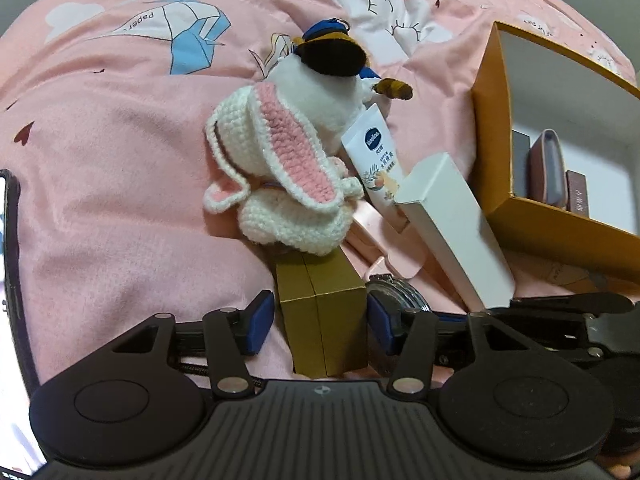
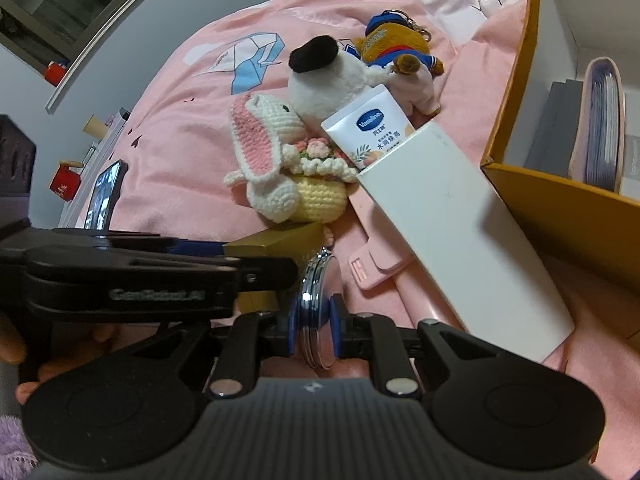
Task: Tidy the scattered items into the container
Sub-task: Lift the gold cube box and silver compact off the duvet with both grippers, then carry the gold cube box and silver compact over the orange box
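Observation:
My left gripper (image 1: 320,324) stands around a gold box (image 1: 324,316) lying on the pink bedspread; its blue pads sit close on both sides, the left one a little apart from the box. My right gripper (image 2: 316,328) is shut on a round silver compact (image 2: 314,312) held on edge; the compact also shows in the left wrist view (image 1: 396,300). The yellow open container (image 1: 496,152) stands at the right, with several items inside. A white long box (image 2: 452,232), a Vaseline tube (image 2: 372,128), a crochet bunny (image 2: 272,152) and two plush toys lie scattered.
A pink flat item (image 2: 368,268) lies under the white box. A phone (image 2: 106,196) stands at the bed's left edge. The left gripper's body (image 2: 140,276) crosses the right wrist view at the left. The container (image 2: 560,208) is close on the right.

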Motion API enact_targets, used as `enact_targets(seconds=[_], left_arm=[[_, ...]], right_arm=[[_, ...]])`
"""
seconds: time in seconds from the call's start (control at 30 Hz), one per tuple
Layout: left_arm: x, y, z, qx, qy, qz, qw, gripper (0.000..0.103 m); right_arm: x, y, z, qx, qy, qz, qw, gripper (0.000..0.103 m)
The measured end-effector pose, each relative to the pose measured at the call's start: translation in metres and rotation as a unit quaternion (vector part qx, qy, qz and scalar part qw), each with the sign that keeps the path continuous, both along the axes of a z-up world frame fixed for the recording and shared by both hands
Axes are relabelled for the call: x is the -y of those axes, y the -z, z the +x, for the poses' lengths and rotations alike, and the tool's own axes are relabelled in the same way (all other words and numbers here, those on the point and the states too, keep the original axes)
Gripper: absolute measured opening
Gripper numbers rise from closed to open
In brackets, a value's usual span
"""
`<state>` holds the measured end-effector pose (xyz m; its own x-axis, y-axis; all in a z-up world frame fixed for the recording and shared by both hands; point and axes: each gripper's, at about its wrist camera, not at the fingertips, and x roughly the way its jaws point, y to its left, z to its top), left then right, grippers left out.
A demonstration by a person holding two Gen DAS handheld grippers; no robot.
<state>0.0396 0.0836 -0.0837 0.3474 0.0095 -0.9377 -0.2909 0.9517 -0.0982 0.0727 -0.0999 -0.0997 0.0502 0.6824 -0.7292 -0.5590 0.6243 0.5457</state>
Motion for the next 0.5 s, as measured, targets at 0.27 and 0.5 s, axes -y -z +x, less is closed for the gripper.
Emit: enact_targets(seconds=[0.27, 0.5], left_arm=[[0.004, 0.002, -0.001, 0.006, 0.014, 0.002, 0.9999, 0.054], [0.013, -0.013, -0.004, 0.031, 0.050, 0.015, 0.9981, 0.053]], right_arm=[[0.003, -0.004, -0.005, 0.007, 0.008, -0.010, 1.000, 0.018], [0.022, -0.020, -0.013, 0.053, 0.044, -0.023, 0.997, 0.017]])
